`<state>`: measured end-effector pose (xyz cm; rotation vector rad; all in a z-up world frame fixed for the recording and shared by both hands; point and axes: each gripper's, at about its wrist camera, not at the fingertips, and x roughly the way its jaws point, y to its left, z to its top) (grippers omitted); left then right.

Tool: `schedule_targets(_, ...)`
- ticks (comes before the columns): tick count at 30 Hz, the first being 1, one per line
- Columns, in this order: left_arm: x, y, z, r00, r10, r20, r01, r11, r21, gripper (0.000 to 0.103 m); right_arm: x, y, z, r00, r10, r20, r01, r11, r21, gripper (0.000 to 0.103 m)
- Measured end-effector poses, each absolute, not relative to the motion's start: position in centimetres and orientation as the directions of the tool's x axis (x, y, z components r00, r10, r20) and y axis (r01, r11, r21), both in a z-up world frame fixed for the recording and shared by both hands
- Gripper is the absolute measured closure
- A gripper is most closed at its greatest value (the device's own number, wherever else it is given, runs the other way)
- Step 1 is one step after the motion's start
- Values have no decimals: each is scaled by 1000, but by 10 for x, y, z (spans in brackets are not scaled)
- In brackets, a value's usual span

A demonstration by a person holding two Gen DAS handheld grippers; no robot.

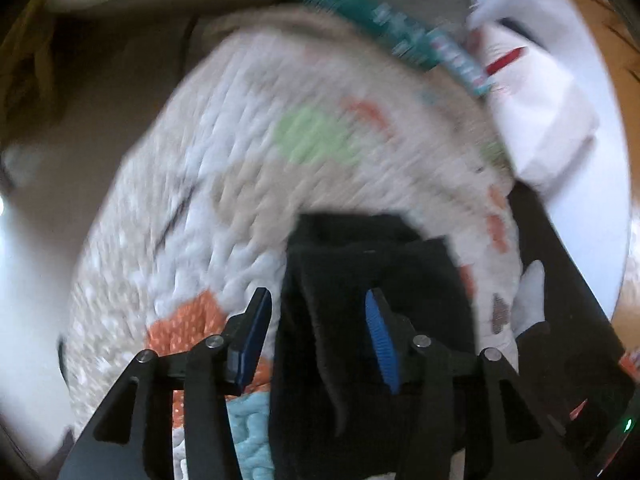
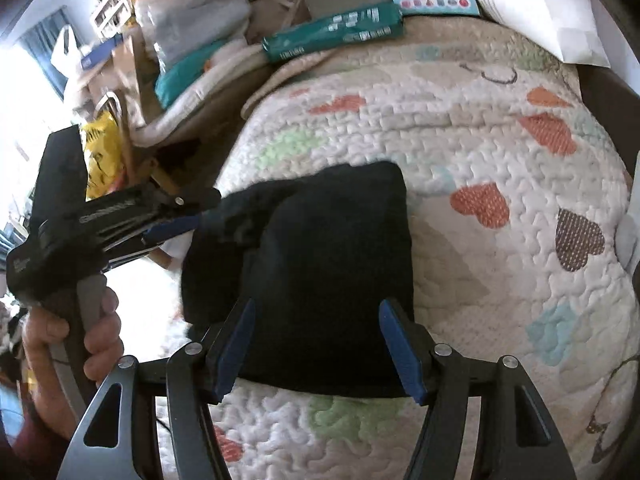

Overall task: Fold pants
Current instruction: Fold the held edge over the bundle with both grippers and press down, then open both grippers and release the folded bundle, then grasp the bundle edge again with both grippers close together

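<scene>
The black pants (image 2: 328,264) lie folded in a compact stack on the heart-patterned quilt (image 2: 480,152). In the right wrist view my right gripper (image 2: 320,344) is open just above the stack's near edge, empty. My left gripper (image 2: 200,220) comes in from the left, its blue fingers at a raised black corner of the pants; whether it pinches the cloth is unclear there. In the blurred left wrist view the left gripper (image 1: 320,332) stands open with the black pants (image 1: 360,340) between and under its fingers.
A teal box (image 2: 332,32) and a white paper bag (image 2: 540,4) lie at the quilt's far edge. Piled clothes, bags and boxes (image 2: 192,28) crowd the far left. The bed's left edge (image 2: 224,160) drops off beside the pants.
</scene>
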<state>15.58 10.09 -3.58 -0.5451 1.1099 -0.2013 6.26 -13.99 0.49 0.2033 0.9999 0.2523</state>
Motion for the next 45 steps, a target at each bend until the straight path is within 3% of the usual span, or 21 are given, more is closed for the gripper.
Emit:
schedule_targets(3, 160, 112, -56, 428, -478, -768, -178, 788, -589, 45, 65, -135, -12, 496, 262, -828, -120, 965, 234, 34)
schedule_targets(7, 159, 111, -52, 422, -466, -778, -180, 798, -575, 43, 63, -134, -19, 504, 240, -830, -130, 971, 201, 32)
schedule_targets(10, 157, 118, -52, 420, -483, -768, -200, 776, -598, 42, 60, -132, -23, 519, 206, -830, -154, 977, 147, 24)
schedule_targets(12, 155, 124, -52, 420, -494, -761, -217, 760, -613, 41, 61, -135, -27, 517, 188, -835, -137, 981, 136, 13)
schedule_targets(14, 150, 133, -50, 434, -484, -760, -239, 751, -615, 41, 64, -148, -35, 486, 238, -841, -85, 970, 226, 12)
schedule_targets(19, 141, 160, -42, 490, -416, -766, -305, 741, -598, 41, 61, -178, -42, 458, 361, -812, 16, 910, 414, 11)
schedule_targets(28, 130, 130, -19, 506, -436, -744, -196, 782, -592, 41, 40, -192, -17, 537, 239, -809, -7, 960, 279, 11)
schedule_targets(35, 118, 92, -9, 519, -404, -753, -85, 853, -515, 35, 39, -207, -20, 538, 261, -801, 28, 944, 327, 11)
schedule_targets(42, 125, 91, -49, 437, -499, -749, -123, 791, -599, 34, 73, -213, -22, 509, 333, -794, 33, 914, 404, 11)
schedule_targets(45, 128, 94, -57, 446, -551, -705, -100, 752, -651, 26, 93, -211, -28, 489, 359, -795, 34, 903, 428, 11)
